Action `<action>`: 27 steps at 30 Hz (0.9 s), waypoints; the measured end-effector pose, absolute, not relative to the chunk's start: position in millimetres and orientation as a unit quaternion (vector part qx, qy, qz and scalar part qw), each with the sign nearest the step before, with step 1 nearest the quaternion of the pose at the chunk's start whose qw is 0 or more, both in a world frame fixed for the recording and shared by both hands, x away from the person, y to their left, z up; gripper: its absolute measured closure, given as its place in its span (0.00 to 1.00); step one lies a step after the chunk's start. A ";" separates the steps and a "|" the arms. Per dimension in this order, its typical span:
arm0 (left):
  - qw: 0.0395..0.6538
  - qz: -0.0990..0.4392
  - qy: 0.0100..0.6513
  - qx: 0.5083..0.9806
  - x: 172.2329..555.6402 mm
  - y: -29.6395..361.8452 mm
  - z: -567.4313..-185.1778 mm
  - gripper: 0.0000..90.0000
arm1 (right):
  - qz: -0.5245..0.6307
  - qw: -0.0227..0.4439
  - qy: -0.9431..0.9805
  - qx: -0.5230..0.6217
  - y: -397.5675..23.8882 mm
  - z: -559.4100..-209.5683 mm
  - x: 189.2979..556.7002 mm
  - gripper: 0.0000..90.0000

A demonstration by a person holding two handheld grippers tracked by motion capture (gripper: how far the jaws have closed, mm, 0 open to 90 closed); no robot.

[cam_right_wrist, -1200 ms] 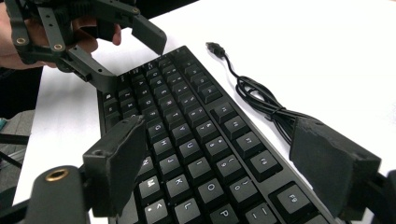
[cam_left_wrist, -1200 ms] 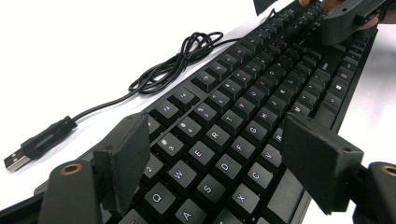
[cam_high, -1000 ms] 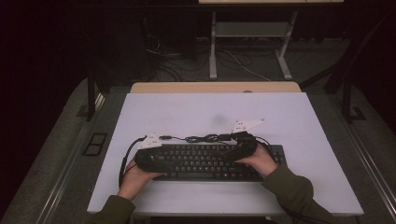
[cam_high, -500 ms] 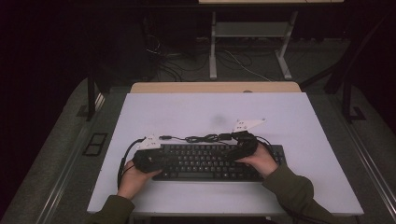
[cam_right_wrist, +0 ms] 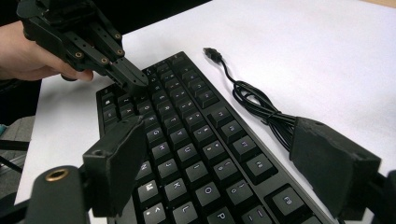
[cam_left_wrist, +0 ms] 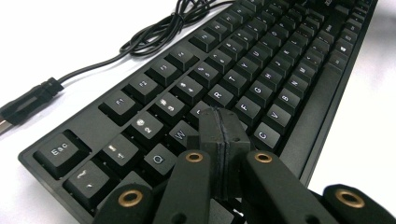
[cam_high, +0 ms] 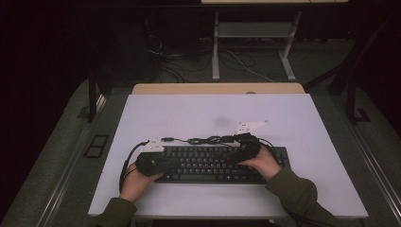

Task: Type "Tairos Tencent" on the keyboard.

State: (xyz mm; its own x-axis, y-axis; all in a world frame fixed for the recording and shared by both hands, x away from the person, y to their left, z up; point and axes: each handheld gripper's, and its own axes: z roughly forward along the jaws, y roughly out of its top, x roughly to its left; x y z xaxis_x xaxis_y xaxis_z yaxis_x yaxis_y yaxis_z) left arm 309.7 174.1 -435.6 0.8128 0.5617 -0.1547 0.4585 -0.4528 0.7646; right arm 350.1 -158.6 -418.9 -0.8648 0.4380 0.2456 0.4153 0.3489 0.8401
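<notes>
Keyboard (cam_high: 213, 163): black, rigid, moderately light, flat near table's (cam_high: 189, 113) front edge; best gripped by long edges.
Cable (cam_high: 198, 140): limp, bundled behind.
Left gripper (cam_left_wrist: 223, 128): pressed together, empty, over letter keys.
Right gripper (cam_right_wrist: 219, 163): spread wide, empty.

Printed in pale letters on the black keyboard's (cam_left_wrist: 261, 74) keycaps, as read in the left gripper view: "Esc" at the near corner, digits 1, 2 and 3 along the number row, then Q, W, R, T, F, G, H, V, C, B and N among the letter rows. Legible on the same keyboard in the right gripper view: J, K, L, O and P near the bottom edge. Function-row legends too small and blurred to read.
</notes>
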 end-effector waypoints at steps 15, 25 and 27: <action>0.428 0.053 0.303 0.850 309.7 171.1 -440.0 0.99 | 0.509 0.010 0.820 0.261 -158.5 -419.9 350.5 0.20; 0.429 0.062 0.299 0.850 308.0 170.8 -434.5 0.99 | 0.511 0.011 0.818 0.262 -159.7 -418.3 350.8 0.20; 0.429 0.062 0.298 0.850 308.0 170.9 -434.6 0.99 | 0.512 0.011 0.817 0.263 -159.9 -418.2 350.9 0.20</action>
